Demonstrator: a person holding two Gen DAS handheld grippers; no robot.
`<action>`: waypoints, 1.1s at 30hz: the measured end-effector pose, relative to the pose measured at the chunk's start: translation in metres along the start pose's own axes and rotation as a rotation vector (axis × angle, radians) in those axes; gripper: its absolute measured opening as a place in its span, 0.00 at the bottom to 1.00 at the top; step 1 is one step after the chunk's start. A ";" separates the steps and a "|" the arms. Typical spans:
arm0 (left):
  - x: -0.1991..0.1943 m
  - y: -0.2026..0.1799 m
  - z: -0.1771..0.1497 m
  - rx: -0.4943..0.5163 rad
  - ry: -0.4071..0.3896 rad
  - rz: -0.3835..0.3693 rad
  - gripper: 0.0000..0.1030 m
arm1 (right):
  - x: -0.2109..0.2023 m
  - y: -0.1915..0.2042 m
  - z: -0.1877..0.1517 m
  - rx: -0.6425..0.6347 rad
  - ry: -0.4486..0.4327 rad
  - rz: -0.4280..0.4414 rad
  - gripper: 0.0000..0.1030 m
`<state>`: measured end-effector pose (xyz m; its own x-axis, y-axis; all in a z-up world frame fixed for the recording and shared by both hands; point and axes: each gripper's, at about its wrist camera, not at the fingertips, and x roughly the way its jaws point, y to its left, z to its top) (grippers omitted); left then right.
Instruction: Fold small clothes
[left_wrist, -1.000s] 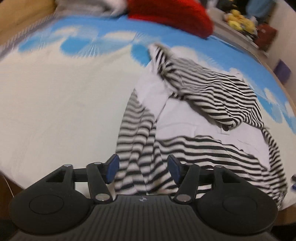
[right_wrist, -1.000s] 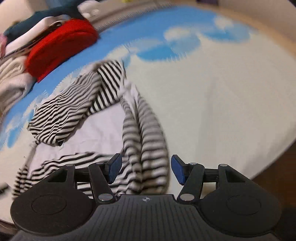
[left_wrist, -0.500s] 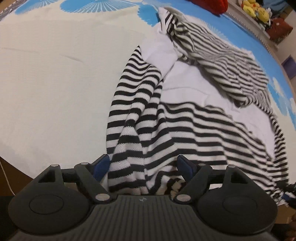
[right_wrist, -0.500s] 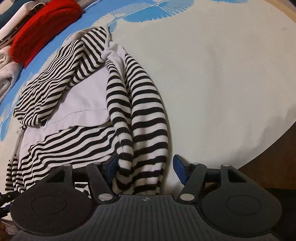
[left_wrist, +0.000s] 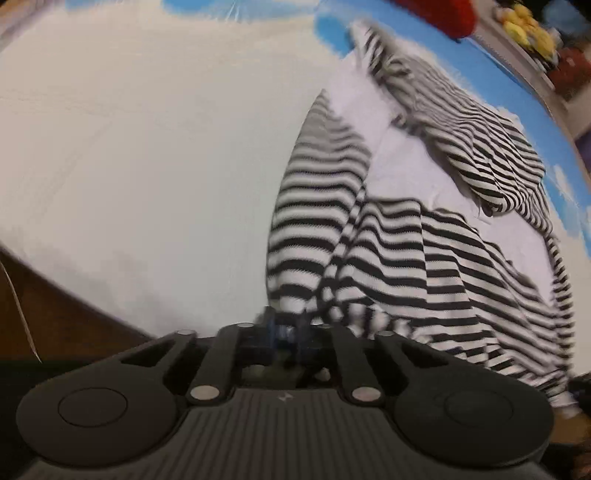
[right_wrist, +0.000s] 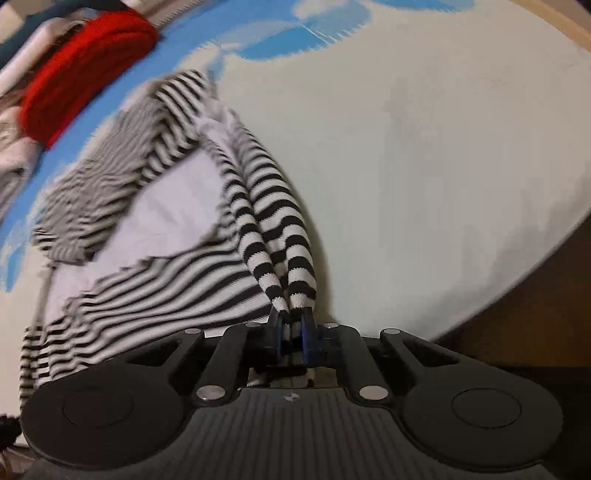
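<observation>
Right gripper (right_wrist: 291, 334): its blue fingers (right_wrist: 308, 334) are closing, already clenched on the bunched end of the striped garment (right_wrist: 177, 273), whose black-and-white knit rises out of the gap in two tight folds. Left gripper (left_wrist: 286, 328): its fingers (left_wrist: 271, 326) are likewise closing at the near striped edge of the same garment (left_wrist: 406, 251); the view is blurred there, but cloth appears to be pinched between them. The garment lies spread on the bed (left_wrist: 129, 166), its near hem at the bed's front edge, with a plain white panel (left_wrist: 413, 173) showing mid-way and a striped portion folded over at the far end. To one side of it the cream bed cover is bare, and the wooden bed edge (right_wrist: 535, 317) shows below it. Beyond the garment the cover turns to a blue and white pattern (right_wrist: 303, 33). Further back sits a red folded item (right_wrist: 85, 81) next to pale folded clothes (right_wrist: 14, 162), and yellow objects (left_wrist: 528, 26) rest on a far ledge.
</observation>
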<state>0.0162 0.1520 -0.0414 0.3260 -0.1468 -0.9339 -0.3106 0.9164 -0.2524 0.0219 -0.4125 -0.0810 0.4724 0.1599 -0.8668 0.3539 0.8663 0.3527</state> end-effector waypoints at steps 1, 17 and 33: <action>-0.001 0.007 0.004 -0.057 0.004 -0.049 0.23 | 0.002 -0.001 0.001 0.014 0.008 0.006 0.21; 0.017 -0.010 0.005 0.009 0.000 -0.033 0.59 | 0.008 0.008 -0.002 -0.042 0.013 -0.024 0.42; 0.010 -0.006 0.001 0.006 -0.004 -0.044 0.27 | 0.010 0.013 -0.004 -0.085 0.036 -0.001 0.27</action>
<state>0.0220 0.1452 -0.0488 0.3430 -0.1853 -0.9209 -0.2907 0.9113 -0.2916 0.0280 -0.3982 -0.0862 0.4422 0.1745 -0.8798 0.2836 0.9034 0.3217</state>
